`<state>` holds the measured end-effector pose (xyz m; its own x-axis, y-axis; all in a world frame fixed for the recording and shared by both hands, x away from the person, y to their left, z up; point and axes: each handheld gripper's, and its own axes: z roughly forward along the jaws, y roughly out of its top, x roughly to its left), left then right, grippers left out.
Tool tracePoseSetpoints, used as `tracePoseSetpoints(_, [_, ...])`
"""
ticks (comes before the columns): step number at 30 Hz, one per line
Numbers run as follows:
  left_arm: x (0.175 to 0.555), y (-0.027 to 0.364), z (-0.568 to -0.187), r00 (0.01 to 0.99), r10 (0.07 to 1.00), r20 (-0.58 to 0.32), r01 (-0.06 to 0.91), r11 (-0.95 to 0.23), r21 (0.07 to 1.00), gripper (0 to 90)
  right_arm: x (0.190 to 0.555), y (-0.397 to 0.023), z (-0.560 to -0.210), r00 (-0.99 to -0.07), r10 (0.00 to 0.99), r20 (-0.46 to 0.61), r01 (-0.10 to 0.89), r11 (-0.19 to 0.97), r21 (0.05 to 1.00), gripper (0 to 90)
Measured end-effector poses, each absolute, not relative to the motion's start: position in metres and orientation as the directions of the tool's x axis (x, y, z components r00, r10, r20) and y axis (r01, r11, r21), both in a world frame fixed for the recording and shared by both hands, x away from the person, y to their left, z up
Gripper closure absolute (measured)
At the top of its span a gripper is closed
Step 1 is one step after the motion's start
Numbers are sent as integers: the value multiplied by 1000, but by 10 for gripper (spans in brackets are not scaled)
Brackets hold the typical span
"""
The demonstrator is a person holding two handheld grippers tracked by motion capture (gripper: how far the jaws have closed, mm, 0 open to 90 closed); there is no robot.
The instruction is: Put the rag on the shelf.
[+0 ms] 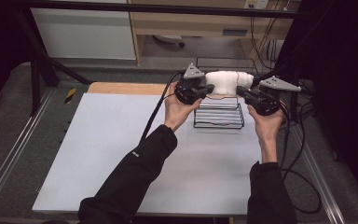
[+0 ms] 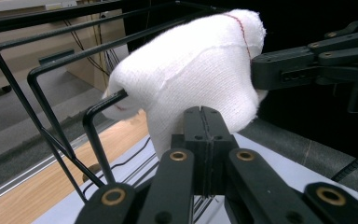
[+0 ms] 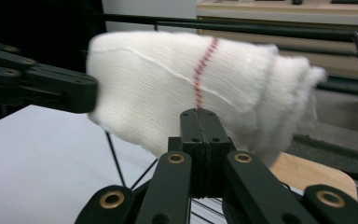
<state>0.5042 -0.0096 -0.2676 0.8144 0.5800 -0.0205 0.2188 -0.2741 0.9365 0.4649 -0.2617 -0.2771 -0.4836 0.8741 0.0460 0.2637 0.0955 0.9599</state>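
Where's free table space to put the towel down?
Free: the white mat left of the left forearm, and between both forearms in front of the rack. Crowded: the far right, where both grippers hold the towel over the rack.

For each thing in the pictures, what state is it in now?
White cloth: bundled, held up above the rack between both grippers.
Wire rack: upright on the table, nothing visible in it.
Left gripper: shut on the cloth's edge.
Right gripper: shut on the cloth's edge.
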Motion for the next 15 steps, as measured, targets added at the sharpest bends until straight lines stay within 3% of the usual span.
tracePoseSetpoints(9, [504, -11, -270, 813, 582, -12, 210, -275, 938, 898, 467, -265, -285, -470, 882, 40, 249, 89, 964, 897])
tracePoseSetpoints(15, [498, -2, -268, 814, 581, -16, 211, -270, 939, 848, 458, -265, -277, -502, 864, 43, 241, 91, 966, 823])
